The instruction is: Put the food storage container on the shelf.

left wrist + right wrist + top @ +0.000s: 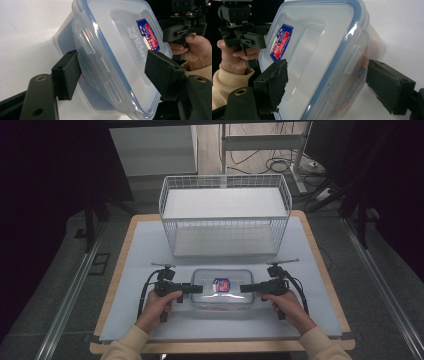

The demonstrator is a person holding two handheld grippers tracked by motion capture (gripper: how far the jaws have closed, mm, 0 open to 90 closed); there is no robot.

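My left gripper (112, 72) is clamped on the left end of the clear lidded container (222, 287); my right gripper (327, 82) straddles its right end, jaws apart. The container sits just before the wire basket (225, 215).

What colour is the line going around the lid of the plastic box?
Blue. The seal rings the clear lid of the box, clearest in the right gripper view.

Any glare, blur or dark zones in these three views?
High view: glare whitens the container lid around its label, and the room beyond the table is nearly black. Left gripper view: sharp, with soft sheen along the lid's rim. Right gripper view: similar, background dark at upper left.
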